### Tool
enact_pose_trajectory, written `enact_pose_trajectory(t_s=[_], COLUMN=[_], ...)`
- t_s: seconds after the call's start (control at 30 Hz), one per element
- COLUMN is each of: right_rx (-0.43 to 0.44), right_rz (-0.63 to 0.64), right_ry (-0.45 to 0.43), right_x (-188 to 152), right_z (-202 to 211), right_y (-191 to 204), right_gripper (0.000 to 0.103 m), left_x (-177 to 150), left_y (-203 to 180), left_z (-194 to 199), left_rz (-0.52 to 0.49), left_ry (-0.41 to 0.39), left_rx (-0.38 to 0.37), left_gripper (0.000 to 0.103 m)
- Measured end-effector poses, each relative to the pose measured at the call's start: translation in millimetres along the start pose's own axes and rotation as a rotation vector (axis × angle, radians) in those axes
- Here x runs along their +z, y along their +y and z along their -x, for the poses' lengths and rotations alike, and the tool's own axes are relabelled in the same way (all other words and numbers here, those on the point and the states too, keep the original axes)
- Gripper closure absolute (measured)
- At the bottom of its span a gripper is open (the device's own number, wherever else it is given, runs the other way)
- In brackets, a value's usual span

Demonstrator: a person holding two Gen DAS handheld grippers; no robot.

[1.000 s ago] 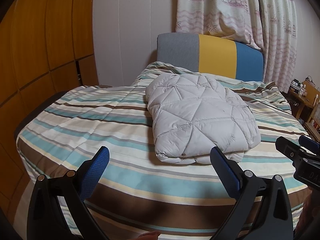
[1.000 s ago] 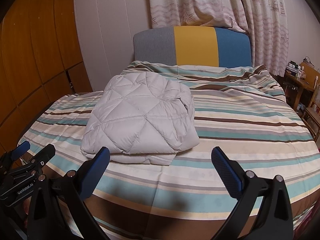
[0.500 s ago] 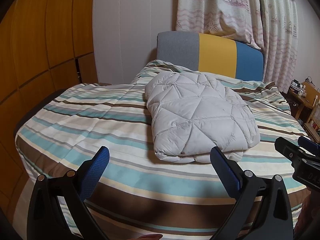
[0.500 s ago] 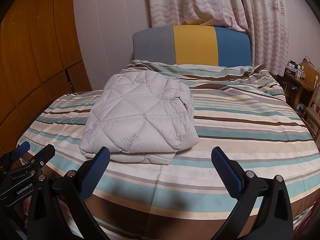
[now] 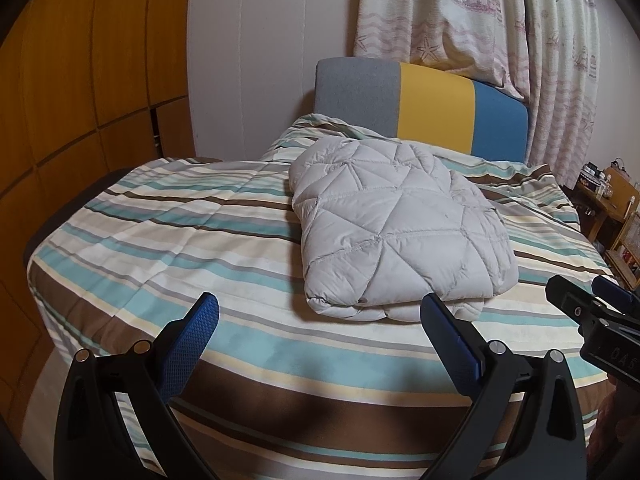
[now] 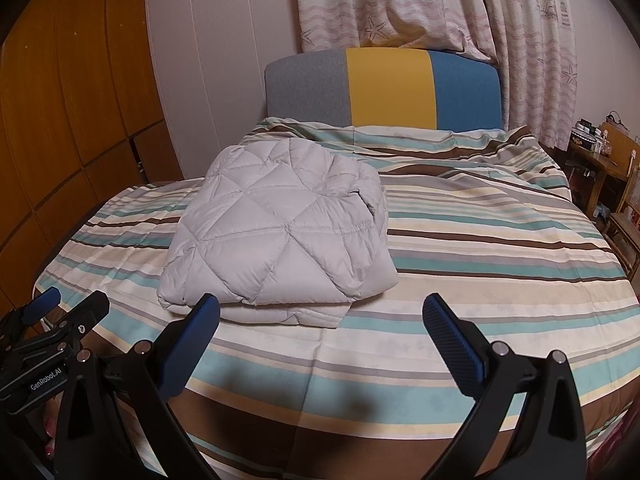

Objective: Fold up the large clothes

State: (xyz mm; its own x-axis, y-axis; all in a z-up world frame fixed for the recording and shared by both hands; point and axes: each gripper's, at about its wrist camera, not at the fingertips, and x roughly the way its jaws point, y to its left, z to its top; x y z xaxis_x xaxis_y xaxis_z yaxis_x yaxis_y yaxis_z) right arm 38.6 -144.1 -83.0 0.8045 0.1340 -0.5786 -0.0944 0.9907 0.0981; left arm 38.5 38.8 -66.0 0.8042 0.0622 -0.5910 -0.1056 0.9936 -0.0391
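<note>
Folded grey quilted jacket (image 5: 400,228) is lying mid-frame on the striped bedspread (image 5: 160,248), headboard (image 5: 420,108) standing behind. Left gripper (image 5: 320,320) and right gripper (image 6: 320,320) are hovering wide open, gripping nothing.

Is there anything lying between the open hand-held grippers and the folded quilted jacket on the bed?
Nothing: only bare striped bedcover separates the right hand-held gripper and left hand-held gripper from the folded jacket, as both wrist views show.
</note>
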Motion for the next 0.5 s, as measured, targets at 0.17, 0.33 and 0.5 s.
enact_pose_trajectory(t_s=[0.17, 0.33, 0.5], right_rx=[-0.002, -0.005, -0.008], right_rz=[-0.009, -0.016, -0.022], right_ry=[0.012, 0.025, 0.049], right_x=[-1, 0, -1], right_z=[-4, -11, -22], right_y=[-2, -2, -5], right_gripper=[0.002, 0.002, 0.002], left_x=[-1, -1, -3], left_y=[-6, -10, -8], left_z=[-2, -12, -29], left_rz=[-0.036, -0.05, -0.05], left_ry=[-0.002, 0.045, 0.098], left_rx=[0.016, -0.011, -0.011], left_gripper=[0.003, 0.003, 0.003])
